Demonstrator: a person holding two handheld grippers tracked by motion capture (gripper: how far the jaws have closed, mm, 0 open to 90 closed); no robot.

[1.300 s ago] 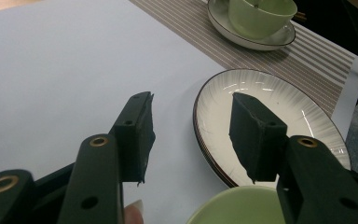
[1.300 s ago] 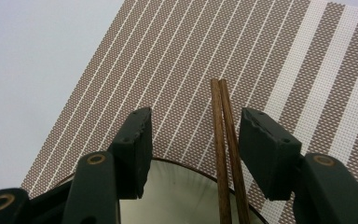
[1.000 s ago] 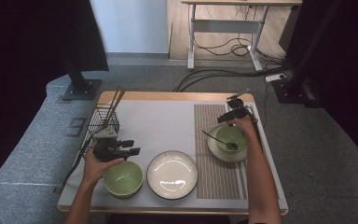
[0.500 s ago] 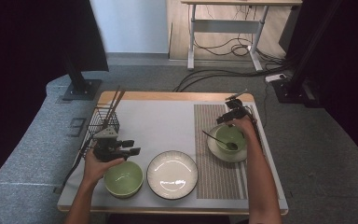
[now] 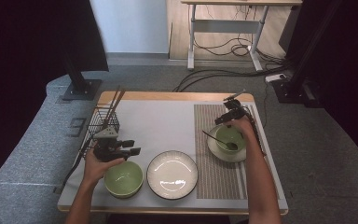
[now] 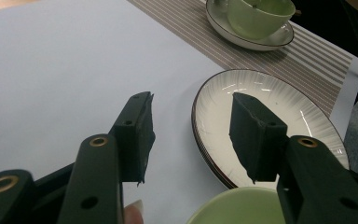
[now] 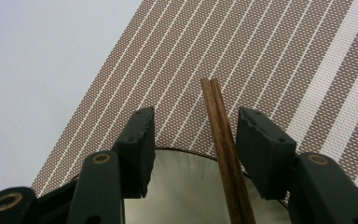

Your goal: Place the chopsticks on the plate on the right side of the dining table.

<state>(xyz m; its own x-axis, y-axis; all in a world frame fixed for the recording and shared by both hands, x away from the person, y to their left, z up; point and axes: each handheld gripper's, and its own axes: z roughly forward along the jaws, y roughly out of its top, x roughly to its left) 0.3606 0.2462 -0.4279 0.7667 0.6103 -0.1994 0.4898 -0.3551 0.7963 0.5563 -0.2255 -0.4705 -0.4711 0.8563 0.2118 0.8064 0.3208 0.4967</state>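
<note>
The chopsticks (image 7: pixel 223 154), a brown wooden pair lying side by side, rest across the rim of the green bowl (image 5: pixel 230 138) that sits on a saucer (image 5: pixel 214 150) on the striped placemat (image 5: pixel 214 168); their tips reach out over the mat's weave. In the right gripper view they run up between the two black jaws, nearer the right-hand one, with a clear gap to each. The right gripper (image 5: pixel 227 114) is spread wide and grips nothing, poised just over the far rim of that bowl.

Taking the bowl on the saucer as the landmark: a white ribbed plate (image 5: pixel 172 173) lies beside it toward the table's middle, just off the mat's edge. A second green bowl (image 5: pixel 123 178) stands beyond the plate, further to the left. The left gripper (image 5: pixel 129 147) hovers just above that second bowl's far rim, jaws released and well apart, holding nothing. A black wire basket (image 5: pixel 103 122) with sticks standing in it is at the table's left edge.
</note>
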